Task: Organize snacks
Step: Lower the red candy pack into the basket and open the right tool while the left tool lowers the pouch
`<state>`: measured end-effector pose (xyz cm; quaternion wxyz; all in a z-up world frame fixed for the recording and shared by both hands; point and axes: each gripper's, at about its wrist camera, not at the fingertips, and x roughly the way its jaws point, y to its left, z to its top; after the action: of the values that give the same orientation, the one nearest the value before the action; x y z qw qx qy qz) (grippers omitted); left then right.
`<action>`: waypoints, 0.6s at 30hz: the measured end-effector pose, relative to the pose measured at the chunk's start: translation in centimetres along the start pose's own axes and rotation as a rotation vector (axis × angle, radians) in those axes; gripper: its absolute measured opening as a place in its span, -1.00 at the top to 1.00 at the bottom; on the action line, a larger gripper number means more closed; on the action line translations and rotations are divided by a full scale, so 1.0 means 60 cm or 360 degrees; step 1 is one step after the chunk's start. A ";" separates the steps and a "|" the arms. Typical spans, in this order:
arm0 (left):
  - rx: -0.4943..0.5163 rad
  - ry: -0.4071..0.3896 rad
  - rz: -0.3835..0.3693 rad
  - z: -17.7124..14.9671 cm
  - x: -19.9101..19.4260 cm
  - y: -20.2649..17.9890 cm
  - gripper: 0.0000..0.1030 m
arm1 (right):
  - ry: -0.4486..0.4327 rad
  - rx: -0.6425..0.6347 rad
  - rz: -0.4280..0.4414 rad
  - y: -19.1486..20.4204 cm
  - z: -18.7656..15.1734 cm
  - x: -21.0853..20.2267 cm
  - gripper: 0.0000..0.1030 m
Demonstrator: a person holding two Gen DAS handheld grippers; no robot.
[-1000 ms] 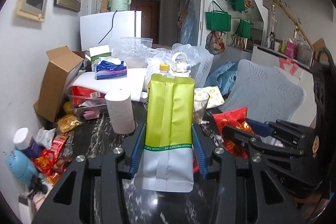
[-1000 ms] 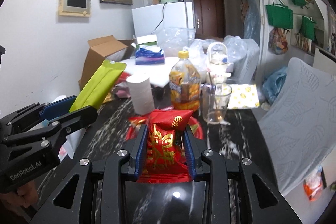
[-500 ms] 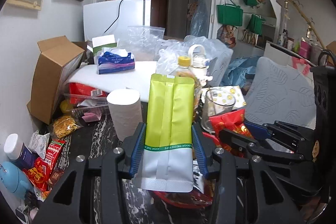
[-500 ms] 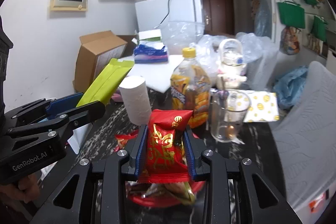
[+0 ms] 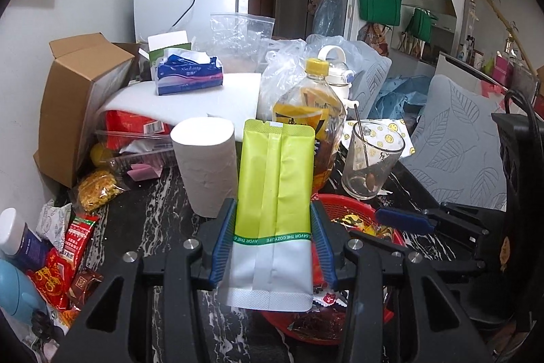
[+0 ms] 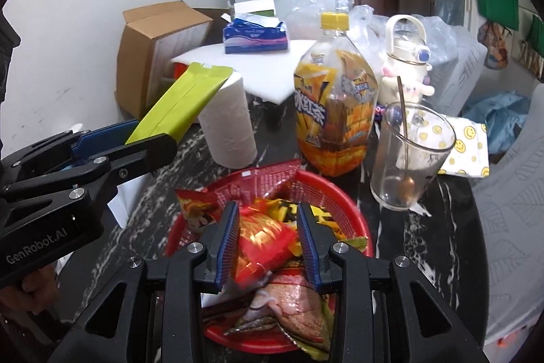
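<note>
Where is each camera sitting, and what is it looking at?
Left wrist: on the left gripper, looking along its fingers over the red basket; its own fingers clamp the green pouch, and the right gripper shows at the right edge.
Right wrist: on the right gripper, looking down into that basket; its jaws are opening around the red snack packet, and a hand shows.
Shared: basket, pouch, paper roll, tea bottle, glass.

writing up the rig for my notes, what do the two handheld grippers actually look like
Both are matte black angular plastic frames with silver screw heads and two fingers lined with ribbed blue pads. The left gripper carries white "GenRobot.AI" lettering on its side, seen from the right wrist. The right gripper looks the same build. No cables or sleeves are visible.
</note>
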<state>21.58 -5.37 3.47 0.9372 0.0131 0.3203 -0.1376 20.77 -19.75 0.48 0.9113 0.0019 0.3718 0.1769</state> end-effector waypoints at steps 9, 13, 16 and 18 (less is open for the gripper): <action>0.0025 0.0029 -0.0042 0.001 0.013 -0.019 0.17 | -0.0032 0.0001 -0.0083 -0.011 0.000 -0.016 0.13; 0.0045 0.0062 -0.0081 -0.001 0.024 -0.035 0.17 | -0.0019 0.0043 -0.0131 -0.027 -0.006 -0.024 0.13; 0.0067 0.0110 -0.0105 -0.008 0.034 -0.048 0.17 | -0.0008 0.0071 -0.0136 -0.038 -0.013 -0.029 0.13; 0.0074 0.0167 -0.0108 -0.012 0.045 -0.052 0.17 | 0.0000 0.0076 -0.0141 -0.042 -0.018 -0.030 0.13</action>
<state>22.35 -8.97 1.50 0.9133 0.0312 0.3659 -0.1758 19.64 -22.82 0.60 0.9179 0.0071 0.3756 0.1274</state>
